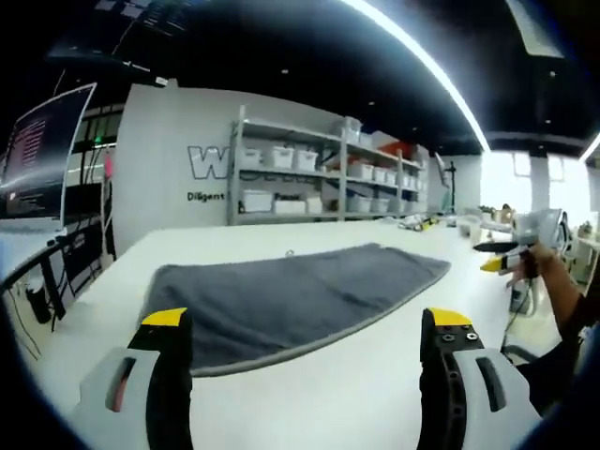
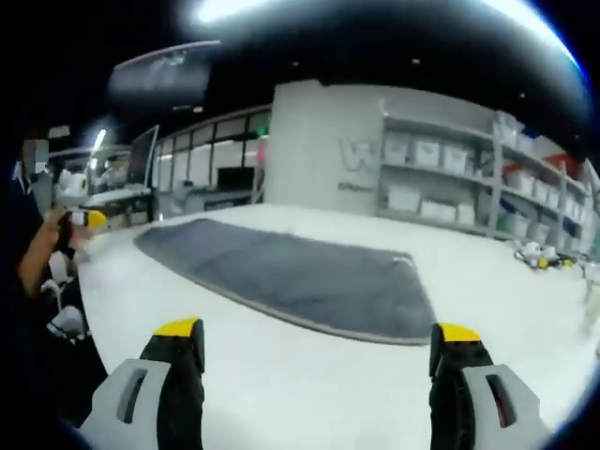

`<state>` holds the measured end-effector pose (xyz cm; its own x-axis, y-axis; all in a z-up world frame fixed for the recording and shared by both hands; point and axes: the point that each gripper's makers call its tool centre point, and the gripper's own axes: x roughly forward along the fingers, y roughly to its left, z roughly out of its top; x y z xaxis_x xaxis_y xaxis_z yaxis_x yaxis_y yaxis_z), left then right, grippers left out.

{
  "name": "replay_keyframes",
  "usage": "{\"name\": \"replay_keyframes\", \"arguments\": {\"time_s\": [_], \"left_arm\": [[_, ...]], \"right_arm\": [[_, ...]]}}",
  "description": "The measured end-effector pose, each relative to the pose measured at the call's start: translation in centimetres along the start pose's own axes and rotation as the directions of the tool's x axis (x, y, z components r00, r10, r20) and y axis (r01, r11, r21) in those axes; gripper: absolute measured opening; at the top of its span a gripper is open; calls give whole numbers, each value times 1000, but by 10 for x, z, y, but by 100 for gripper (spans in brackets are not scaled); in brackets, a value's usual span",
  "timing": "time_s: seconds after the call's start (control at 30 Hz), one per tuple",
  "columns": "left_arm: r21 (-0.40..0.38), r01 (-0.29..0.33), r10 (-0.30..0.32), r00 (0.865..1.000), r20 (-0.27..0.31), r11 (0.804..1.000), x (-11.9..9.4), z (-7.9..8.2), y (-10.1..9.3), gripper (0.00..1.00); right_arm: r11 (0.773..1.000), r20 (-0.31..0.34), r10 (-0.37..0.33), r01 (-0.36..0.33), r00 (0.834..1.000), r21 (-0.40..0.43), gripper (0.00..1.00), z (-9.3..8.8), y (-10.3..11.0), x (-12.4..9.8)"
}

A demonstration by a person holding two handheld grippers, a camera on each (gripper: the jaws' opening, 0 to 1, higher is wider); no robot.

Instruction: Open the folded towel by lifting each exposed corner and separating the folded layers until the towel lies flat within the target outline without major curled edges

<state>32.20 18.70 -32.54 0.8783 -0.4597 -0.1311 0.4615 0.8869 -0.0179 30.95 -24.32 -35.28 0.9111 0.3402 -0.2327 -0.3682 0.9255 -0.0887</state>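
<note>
A dark grey towel (image 1: 300, 295) lies spread on the white table (image 1: 356, 384), folded lengthwise with its edges fairly flat. My left gripper (image 1: 309, 328) hovers open above the table, just short of the towel's near edge, nothing between its yellow-tipped jaws. In the right gripper view the same towel (image 2: 291, 272) stretches across the table (image 2: 309, 384) ahead, and my right gripper (image 2: 319, 337) is open above bare table short of the towel. The right gripper (image 1: 497, 255) also shows at the right edge of the left gripper view, held in a hand. The left gripper (image 2: 89, 220) shows at the left edge of the right gripper view.
Metal shelving (image 1: 319, 173) with white bins stands against the back wall. A monitor (image 1: 42, 155) stands at the left on a neighbouring desk. Small objects (image 2: 539, 258) lie at the far right of the table. A person's arm (image 2: 37, 253) is at the left.
</note>
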Motion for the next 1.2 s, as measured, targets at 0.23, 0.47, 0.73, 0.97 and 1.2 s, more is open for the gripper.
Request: {"name": "replay_keyframes", "arguments": {"time_s": [0.23,0.47,0.73,0.97,1.2], "left_arm": [[-31,10,-9,1000,28,999,8,3,-3,100],[-33,12,-11,999,47,999,12,1,-7,100],[-24,19,-17,997,69,1000,8,5,-21,100],[-60,-2,5,999,41,998,7,-1,-21,100],[-60,-1,0,1000,-7,998,9,-11,-25,100]], "right_arm": [[1000,-4,-16,16,1000,2,100,0,3,9],[996,-18,-85,86,996,12,100,-5,-9,16],[993,33,-109,108,993,45,100,-2,-11,10],[994,6,-103,103,995,26,100,-8,-8,13],[994,-10,-100,100,995,38,100,-14,-10,17]]}}
